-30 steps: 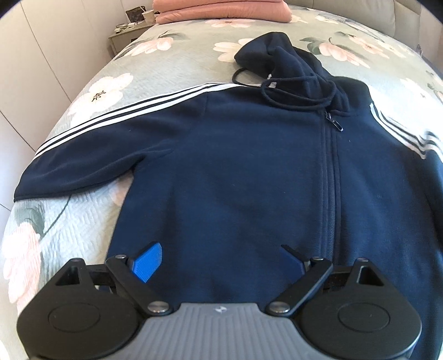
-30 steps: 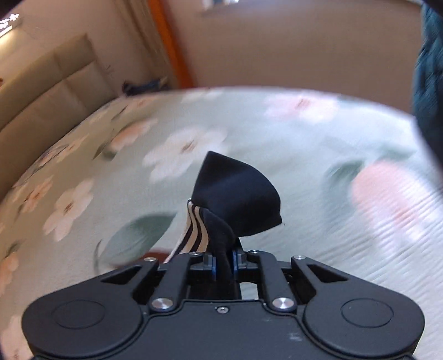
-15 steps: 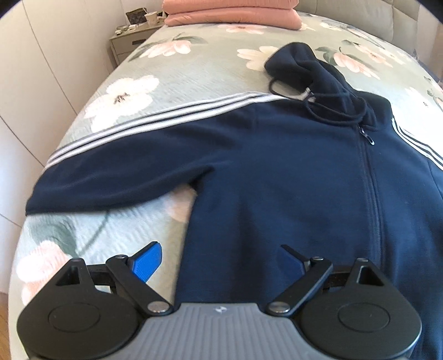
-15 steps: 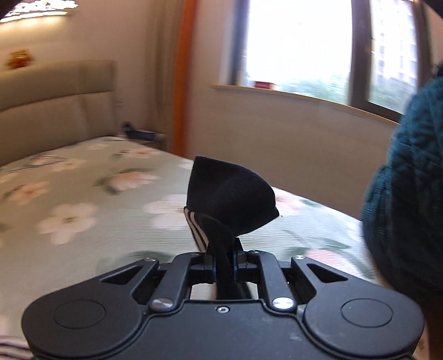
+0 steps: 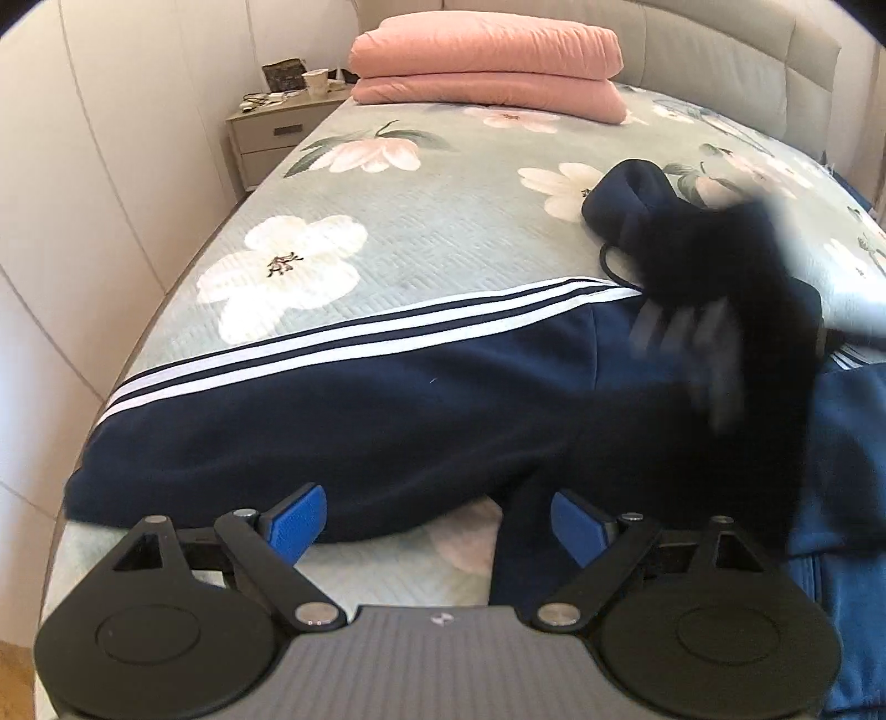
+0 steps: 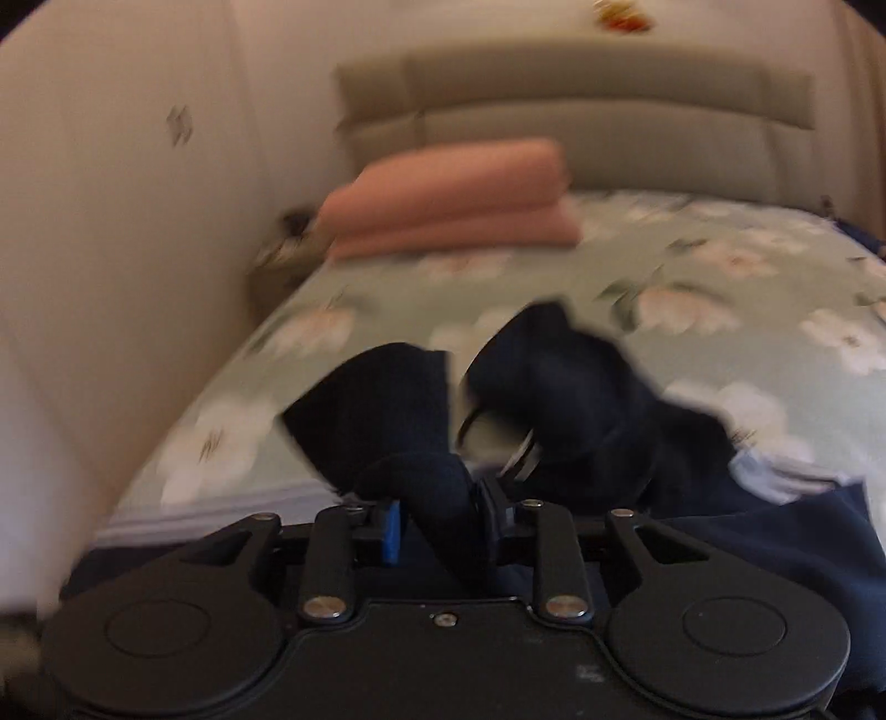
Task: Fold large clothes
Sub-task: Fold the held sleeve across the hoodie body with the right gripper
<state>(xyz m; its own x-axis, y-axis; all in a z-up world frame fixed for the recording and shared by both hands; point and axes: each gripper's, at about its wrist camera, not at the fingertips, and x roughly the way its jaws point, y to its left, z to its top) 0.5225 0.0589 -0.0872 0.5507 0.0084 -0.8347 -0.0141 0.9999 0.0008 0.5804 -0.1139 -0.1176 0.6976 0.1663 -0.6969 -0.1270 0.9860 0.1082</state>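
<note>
A navy zip hoodie (image 5: 443,399) with white sleeve stripes lies spread on the flowered bed. Its left sleeve (image 5: 288,421) stretches toward the bed's left edge. My left gripper (image 5: 434,523) is open and empty, low over the sleeve's underarm. My right gripper (image 6: 437,523) is closed on the cuff of the right sleeve (image 6: 387,410) and holds it over the hoodie's chest, near the hood (image 6: 559,371). That sleeve shows as a dark blur in the left wrist view (image 5: 736,354).
A folded pink quilt (image 5: 487,66) lies at the head of the bed by the padded headboard (image 5: 720,39). A nightstand (image 5: 277,130) with small items stands at the far left. A wall runs close along the bed's left edge (image 5: 111,399).
My right gripper has swung the right sleeve from the bed's far side across over the hoodie's chest. My left gripper has shifted left, from the hem to the left underarm.
</note>
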